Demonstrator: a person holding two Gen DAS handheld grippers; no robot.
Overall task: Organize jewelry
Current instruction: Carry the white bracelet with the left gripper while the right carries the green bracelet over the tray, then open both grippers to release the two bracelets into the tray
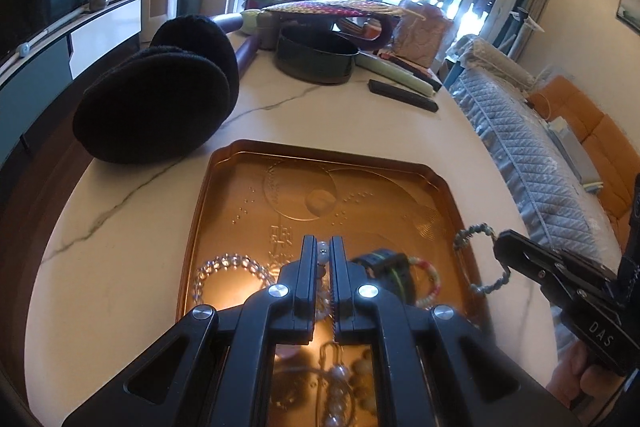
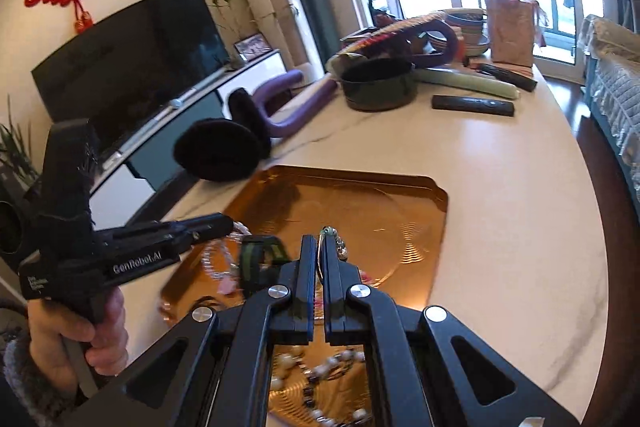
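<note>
A copper tray (image 1: pixel 224 195) on the white marble table holds several bracelets and necklaces. My left gripper (image 1: pixel 322 247) is shut on a white bead strand (image 1: pixel 322 254) that hangs down between its fingers, over the tray's near half. My right gripper (image 2: pixel 319 241) is shut on a grey-green beaded bracelet (image 2: pixel 340 247); in the left wrist view that bracelet (image 1: pixel 472 230) hangs as a loop from the right gripper (image 1: pixel 500 247) above the tray's right rim. A clear crystal bracelet (image 1: pixel 224 267) and a multicoloured woven bracelet (image 1: pixel 428 279) lie in the tray.
Black earmuffs (image 1: pixel 160 99) lie left of the tray. A dark round box (image 1: pixel 316 57), a black remote (image 1: pixel 404 95), a woven fan (image 1: pixel 332 9) and a pink bag (image 1: pixel 420 35) sit at the table's far end. A quilted sofa (image 1: pixel 532 155) runs along the right.
</note>
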